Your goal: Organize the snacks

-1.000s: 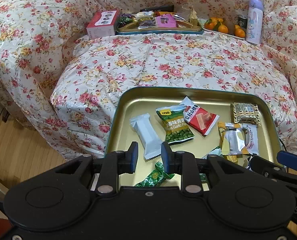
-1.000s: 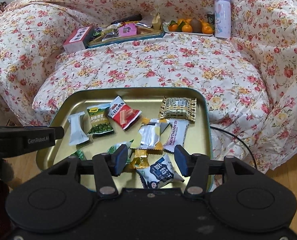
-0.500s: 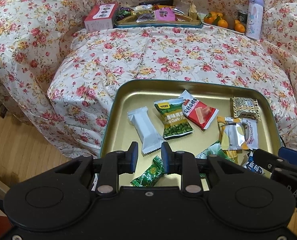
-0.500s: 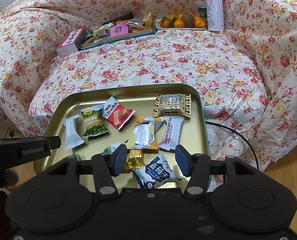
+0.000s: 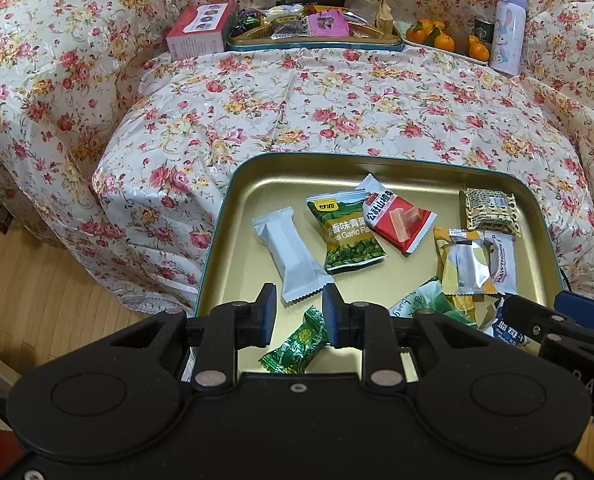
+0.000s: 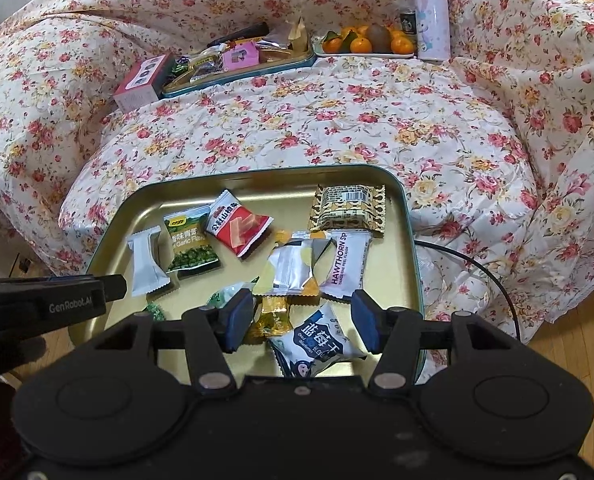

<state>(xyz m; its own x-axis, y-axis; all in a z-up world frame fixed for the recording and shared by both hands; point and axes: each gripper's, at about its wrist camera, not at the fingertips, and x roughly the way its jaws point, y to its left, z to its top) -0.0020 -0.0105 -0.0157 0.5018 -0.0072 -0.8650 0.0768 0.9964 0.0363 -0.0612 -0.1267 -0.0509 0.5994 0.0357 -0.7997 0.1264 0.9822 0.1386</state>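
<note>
Left wrist view: the left claw (image 5: 299,312) hangs empty, jaws parted, over the gold metal tray (image 5: 233,216), above a green twist-wrapped candy (image 5: 297,342). Right wrist view: the right claw (image 6: 303,320) gapes empty above the tray's blue-and-white blueberry packet (image 6: 317,344).

Tray (image 5: 233,200) left half bare (passable); right half blocked by piled packets (image 5: 469,264).

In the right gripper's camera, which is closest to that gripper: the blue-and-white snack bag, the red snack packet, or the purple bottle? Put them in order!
From the right gripper:
1. Blue-and-white snack bag: right between its open fingers, at the gold tray's near end.
2. Red snack packet: farther up the tray, to the left.
3. Purple bottle: far away at the back right, beside the plate of oranges.
</note>
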